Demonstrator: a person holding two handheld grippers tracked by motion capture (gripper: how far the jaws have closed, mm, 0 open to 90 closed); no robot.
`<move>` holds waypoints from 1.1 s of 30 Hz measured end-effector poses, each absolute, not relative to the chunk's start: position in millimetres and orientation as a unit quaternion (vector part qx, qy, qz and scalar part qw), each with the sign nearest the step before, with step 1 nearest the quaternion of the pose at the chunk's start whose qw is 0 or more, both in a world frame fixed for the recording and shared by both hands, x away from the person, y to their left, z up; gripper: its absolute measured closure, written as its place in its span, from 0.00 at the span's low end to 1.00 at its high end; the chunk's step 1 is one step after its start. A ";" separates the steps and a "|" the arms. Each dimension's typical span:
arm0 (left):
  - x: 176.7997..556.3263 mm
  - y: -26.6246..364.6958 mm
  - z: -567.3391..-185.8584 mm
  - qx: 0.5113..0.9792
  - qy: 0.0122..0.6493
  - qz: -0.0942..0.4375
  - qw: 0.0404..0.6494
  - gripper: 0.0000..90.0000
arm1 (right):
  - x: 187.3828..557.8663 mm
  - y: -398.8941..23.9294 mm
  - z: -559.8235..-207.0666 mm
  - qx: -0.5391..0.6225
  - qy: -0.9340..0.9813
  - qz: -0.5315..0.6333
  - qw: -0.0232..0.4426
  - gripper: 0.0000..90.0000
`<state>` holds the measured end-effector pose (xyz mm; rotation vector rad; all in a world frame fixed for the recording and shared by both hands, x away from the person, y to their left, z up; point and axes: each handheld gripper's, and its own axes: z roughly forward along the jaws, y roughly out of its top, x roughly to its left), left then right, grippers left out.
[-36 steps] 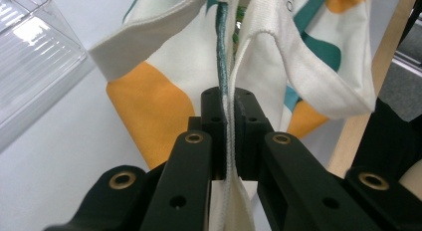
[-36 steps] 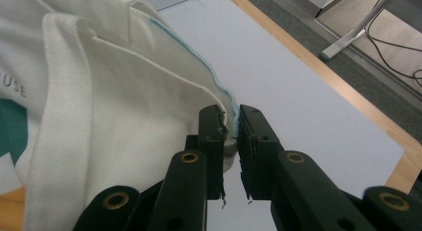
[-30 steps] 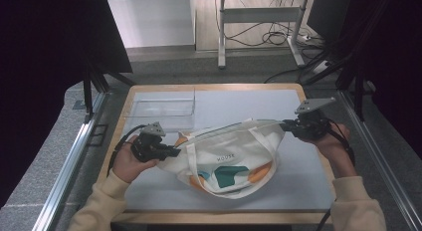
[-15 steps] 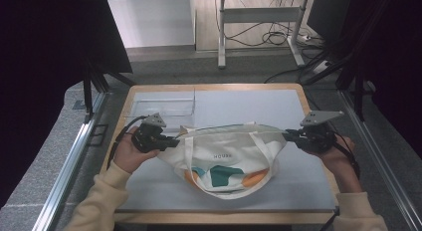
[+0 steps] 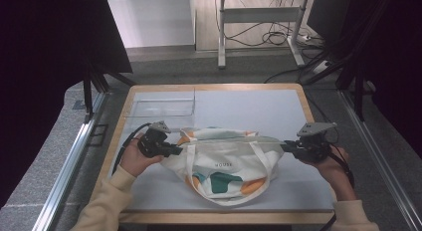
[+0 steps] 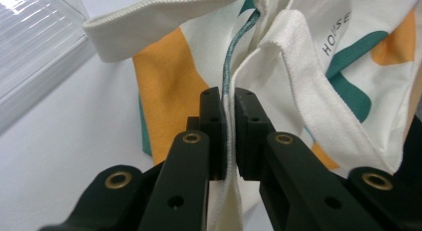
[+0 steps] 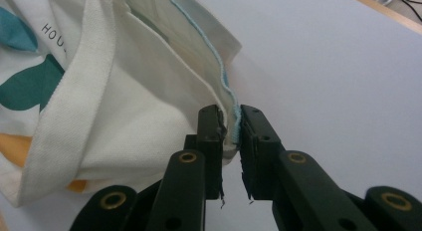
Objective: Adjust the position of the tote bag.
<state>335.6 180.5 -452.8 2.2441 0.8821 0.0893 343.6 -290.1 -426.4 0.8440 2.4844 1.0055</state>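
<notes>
Both grippers move apart, stretching tote bag (image 5: 224, 166) taut | left gripper (image 5: 174, 150), right gripper (image 5: 284, 146) clenched on rim | risk: thin hem slips out under tension.

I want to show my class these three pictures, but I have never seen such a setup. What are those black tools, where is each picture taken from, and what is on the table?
A person sits at a table holding a black two-jaw gripper in each hand. One picture looks down from above; the other two come from cameras riding on the grippers, looking along their jaws. The left gripper and right gripper each pinch one end of a cloth bag, white with orange and green shapes, at its top edge, holding it stretched between them. A clear plastic tray lies beyond the bag, on the left.
</notes>
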 end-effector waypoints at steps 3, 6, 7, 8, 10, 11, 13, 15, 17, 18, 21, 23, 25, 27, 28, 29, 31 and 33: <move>333.4 181.3 -451.8 0.868 0.341 0.033 0.359 0.91 | 344.2 -291.0 -426.8 0.299 0.871 0.354 0.163 0.87; 330.1 181.4 -450.3 0.867 0.341 0.033 0.361 0.88 | 344.3 -290.4 -426.1 0.298 0.871 0.354 0.166 0.81; 328.4 181.1 -448.9 0.866 0.342 0.036 0.363 0.85 | 343.4 -289.5 -426.0 0.296 0.870 0.358 0.167 0.76; 326.8 180.7 -446.8 0.864 0.343 0.041 0.365 0.82 | 342.9 -288.8 -425.5 0.296 0.866 0.361 0.176 0.68; 323.7 179.7 -441.8 0.859 0.350 0.048 0.372 0.70 | 341.8 -287.4 -422.9 0.311 0.854 0.373 0.187 0.53; 319.7 179.8 -434.2 0.854 0.351 0.053 0.380 0.63 | 340.6 -285.9 -419.8 0.319 0.845 0.386 0.188 0.44; 316.1 181.6 -426.3 0.849 0.350 0.064 0.390 0.57 | 338.1 -283.5 -416.1 0.320 0.836 0.397 0.203 0.39; 313.4 184.1 -421.2 0.846 0.346 0.068 0.400 0.52 | 335.1 -280.1 -413.3 0.307 0.835 0.407 0.207 0.38; 312.2 185.9 -419.8 0.848 0.338 0.065 0.404 0.51 | 334.2 -279.0 -412.6 0.302 0.834 0.412 0.207 0.37; 311.8 186.6 -419.0 0.849 0.335 0.063 0.404 0.50 | 332.8 -277.5 -411.4 0.290 0.832 0.425 0.208 0.36; 313.0 187.5 -418.2 0.848 0.333 0.065 0.408 0.48 | 330.9 -271.7 -406.1 0.289 0.823 0.439 0.213 0.35; 314.4 185.9 -416.3 0.848 0.332 0.070 0.406 0.48 | 330.8 -270.5 -405.3 0.291 0.822 0.443 0.211 0.35; 316.1 183.0 -413.1 0.848 0.329 0.077 0.407 0.47 | 332.1 -265.7 -403.1 0.310 0.814 0.446 0.208 0.35; 318.1 179.2 -410.0 0.848 0.327 0.078 0.411 0.47 | 333.8 -258.4 -399.8 0.321 0.809 0.454 0.194 0.35; 319.0 177.2 -408.7 0.848 0.326 0.079 0.410 0.47 | 334.2 -255.2 -398.1 0.323 0.808 0.453 0.195 0.35; 320.3 175.2 -408.0 0.849 0.325 0.080 0.410 0.47 | 334.2 -255.2 -398.1 0.323 0.808 0.453 0.195 0.35; 323.4 171.0 -405.7 0.854 0.321 0.078 0.403 0.48 | 333.8 -244.4 -393.8 0.319 0.811 0.450 0.193 0.35; 325.5 168.5 -403.2 0.855 0.320 0.079 0.401 0.49 | 333.2 -238.9 -392.2 0.313 0.814 0.451 0.189 0.35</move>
